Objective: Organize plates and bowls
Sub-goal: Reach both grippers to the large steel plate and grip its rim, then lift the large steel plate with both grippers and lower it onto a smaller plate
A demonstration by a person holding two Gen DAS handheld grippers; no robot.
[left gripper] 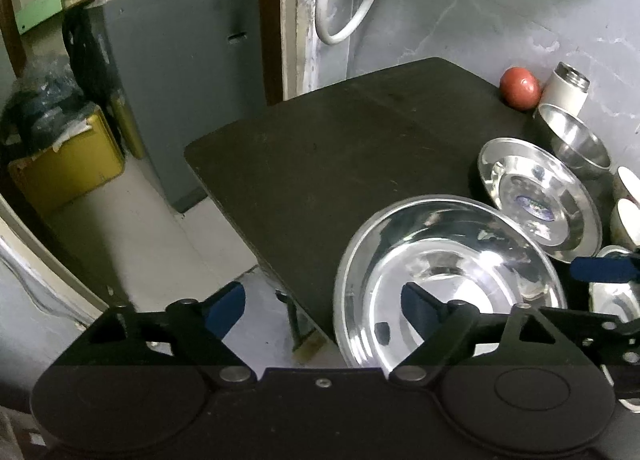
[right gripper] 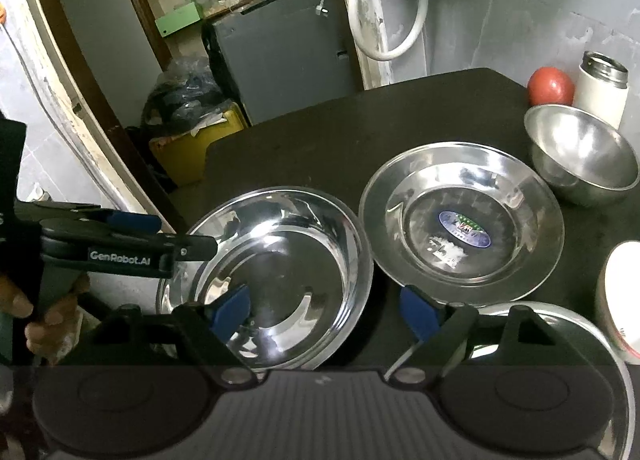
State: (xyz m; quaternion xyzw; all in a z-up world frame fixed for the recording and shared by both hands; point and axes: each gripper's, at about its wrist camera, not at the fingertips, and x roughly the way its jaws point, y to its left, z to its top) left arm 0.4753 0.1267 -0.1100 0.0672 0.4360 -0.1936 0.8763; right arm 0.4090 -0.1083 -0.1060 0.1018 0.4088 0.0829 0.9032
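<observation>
A deep steel plate point(left gripper: 448, 280) point(right gripper: 272, 276) lies at the dark table's near left corner. My left gripper point(left gripper: 322, 306) point(right gripper: 176, 236) is open and straddles the plate's left rim, with one finger over the plate's inside and the other past the table edge. My right gripper point(right gripper: 326, 312) is open over the same plate's right rim. Beside it lies a flatter steel plate with a blue sticker point(right gripper: 460, 219) point(left gripper: 540, 195). Behind that stands a steel bowl point(right gripper: 580, 155) point(left gripper: 576, 139). Another steel plate point(right gripper: 560, 324) is partly hidden under the right gripper.
A red ball-like thing point(right gripper: 550, 85) and a white flask point(right gripper: 602, 87) stand by the wall. White cups point(left gripper: 626, 203) point(right gripper: 620, 300) sit at the right. The table point(left gripper: 340, 139) ends on the left above the floor, where a grey cabinet point(left gripper: 180, 79) and a yellow box point(left gripper: 68, 167) stand.
</observation>
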